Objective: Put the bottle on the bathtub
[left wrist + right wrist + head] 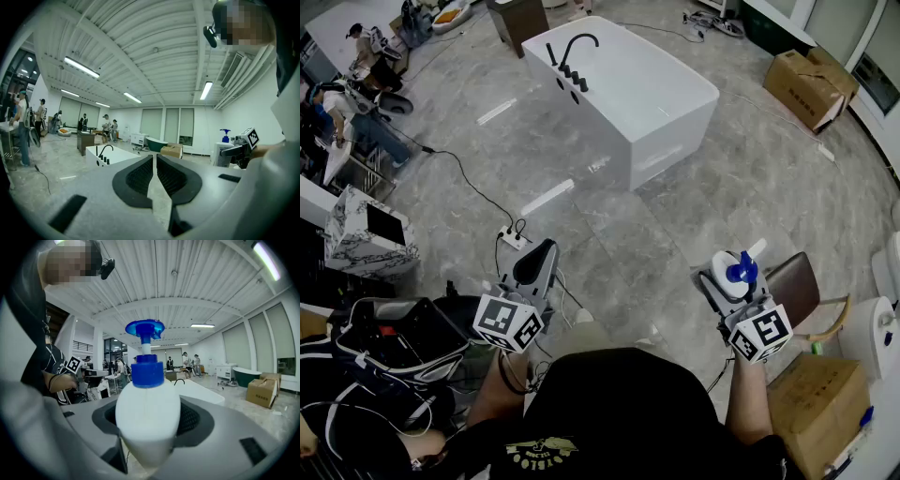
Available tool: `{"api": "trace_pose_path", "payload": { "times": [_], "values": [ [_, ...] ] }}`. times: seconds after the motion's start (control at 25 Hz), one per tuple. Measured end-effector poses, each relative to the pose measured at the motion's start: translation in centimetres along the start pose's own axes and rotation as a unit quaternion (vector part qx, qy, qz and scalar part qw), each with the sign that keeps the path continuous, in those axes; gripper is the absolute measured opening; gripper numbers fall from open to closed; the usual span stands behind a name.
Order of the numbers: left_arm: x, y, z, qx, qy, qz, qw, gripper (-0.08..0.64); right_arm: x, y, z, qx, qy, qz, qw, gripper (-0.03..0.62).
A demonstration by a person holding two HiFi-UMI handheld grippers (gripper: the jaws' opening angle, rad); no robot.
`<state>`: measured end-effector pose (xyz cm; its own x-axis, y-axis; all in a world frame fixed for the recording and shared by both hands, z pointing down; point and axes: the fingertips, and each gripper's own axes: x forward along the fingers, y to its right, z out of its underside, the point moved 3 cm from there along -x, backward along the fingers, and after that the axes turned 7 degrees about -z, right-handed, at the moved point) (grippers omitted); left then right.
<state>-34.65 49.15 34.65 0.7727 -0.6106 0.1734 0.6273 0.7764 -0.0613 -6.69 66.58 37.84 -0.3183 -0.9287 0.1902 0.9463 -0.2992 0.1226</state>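
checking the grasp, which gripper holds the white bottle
The right gripper, fingers clamped on the white plastic pump bottle with blue top; the left gripper is shut, empty.

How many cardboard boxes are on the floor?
2. One cardboard box lies upper right, past the bathtub; the other box sits at the lower right corner. More may be hidden.

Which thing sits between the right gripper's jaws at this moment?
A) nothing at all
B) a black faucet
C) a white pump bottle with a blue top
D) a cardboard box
C: in the right gripper view the white, blue-topped bottle stands upright between the jaws of the right gripper, whose pads press on its sides.
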Motion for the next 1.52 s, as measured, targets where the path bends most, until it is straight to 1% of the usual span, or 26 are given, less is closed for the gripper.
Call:
{"api": "trace_pose_path", "payload": {
  "times": [0.2,0.28,0.4,0.56,0.8,0.96,1.12,1.24,1.4,1.52],
  "values": [
    [-2.4,3.7,-0.6,0.002,-0.012,-0.004,0.9999,0.031,-3.8,-0.1,-1.1,0.015,0.008,-0.004,1.0,0.27],
    [-2.9,4.3,-0.3,0.006,-0.018,-0.006,0.9998,0.03,-4.8,0.1,-1.3,0.015,0.011,0.001,1.0,0.27],
    [-0.5,2.6,1.2,0.013,-0.025,-0.009,0.9996,0.031,-2.9,2.3,-0.3,0.011,0.017,0.008,1.0,0.27],
    [3.3,0.6,2.1,0.006,-0.023,-0.002,0.9997,0.03,0.0,4.8,0.1,0.014,0.02,0.015,1.0,0.27],
    [8.7,-1.4,1.1,0.014,-0.019,0.027,0.9993,0.023,3.5,6.3,-1.9,0.011,0.01,0.03,0.999,0.27],
    [12.8,-3.9,-0.5,0.005,-0.006,0.049,0.9988,0.023,7.1,7.7,-4.1,0.024,0.019,0.027,0.999,0.27],
    [16.5,-5.7,-0.1,0.0,-0.003,0.062,0.9981,0.021,9.8,9.7,-4.6,0.018,0.015,0.043,0.999,0.27],
    [18.4,-7.1,0.2,0.001,-0.001,0.07,0.9975,0.021,11.8,10.3,-4.8,0.02,0.009,0.048,0.999,0.27],
    [20.2,-9.9,0.0,-0.005,-0.002,0.077,0.997,0.021,15.3,10.6,-6.0,0.016,0.003,0.053,0.998,0.268],
    [21.1,-10.7,0.3,0.012,0.004,0.079,0.9968,0.015,16.3,10.6,-6.3,0.016,0.014,0.056,0.998,0.268]
  ]
}}
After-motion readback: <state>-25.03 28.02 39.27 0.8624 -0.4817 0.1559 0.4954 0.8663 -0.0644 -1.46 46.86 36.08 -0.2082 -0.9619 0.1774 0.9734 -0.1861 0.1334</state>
